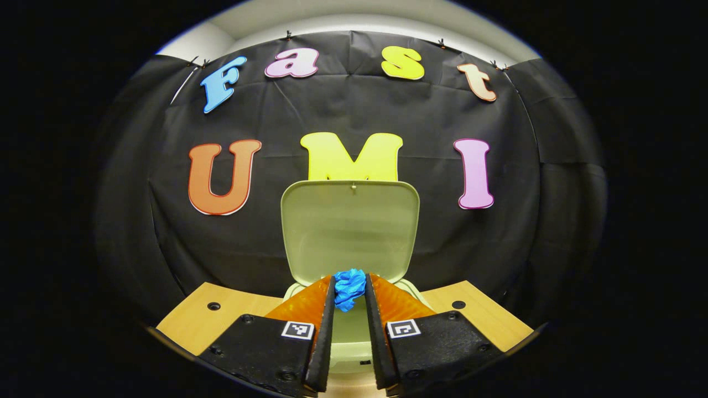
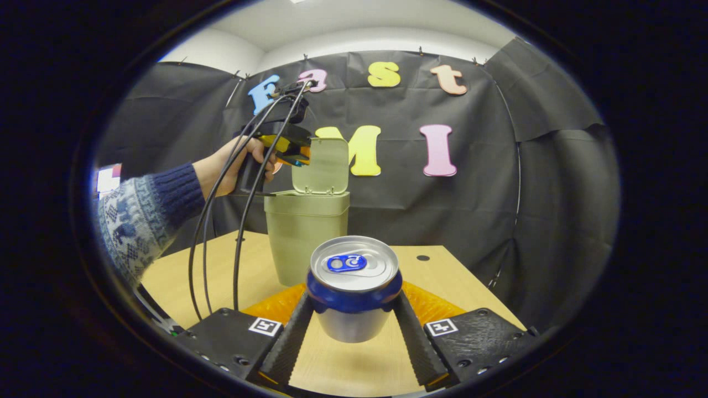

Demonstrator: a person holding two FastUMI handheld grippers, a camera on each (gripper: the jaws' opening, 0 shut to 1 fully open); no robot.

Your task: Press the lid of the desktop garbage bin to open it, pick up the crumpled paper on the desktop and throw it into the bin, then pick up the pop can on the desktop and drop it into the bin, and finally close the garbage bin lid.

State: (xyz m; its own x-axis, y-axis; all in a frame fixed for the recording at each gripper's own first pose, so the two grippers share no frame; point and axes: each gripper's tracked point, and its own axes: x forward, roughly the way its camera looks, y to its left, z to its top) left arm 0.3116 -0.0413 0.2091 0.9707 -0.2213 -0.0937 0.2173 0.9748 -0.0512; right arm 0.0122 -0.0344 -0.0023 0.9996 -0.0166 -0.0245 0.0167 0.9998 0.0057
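Table (image 2: pixel 182 276) holds the garbage bin (image 2: pixel 306 232) near the back wall, its lid (image 1: pixel 349 232) up and upright, so the opening step reads as done. Left gripper (image 1: pixel 349 296) sits right over the bin mouth, fingers clenched on the blue crumpled paper (image 1: pixel 349 287); paper not yet dropped, so step two looks about finished bar the release. In the right gripper view a hand (image 2: pixel 232 166) holds that gripper at the bin's top. Pop can (image 2: pixel 354 287) stands upright on the table between the right gripper (image 2: pixel 354 326) fingers, which seem to touch its sides; grasped, I'd judge, still on the desk. Left to do: drop paper, move can into bin, close lid.
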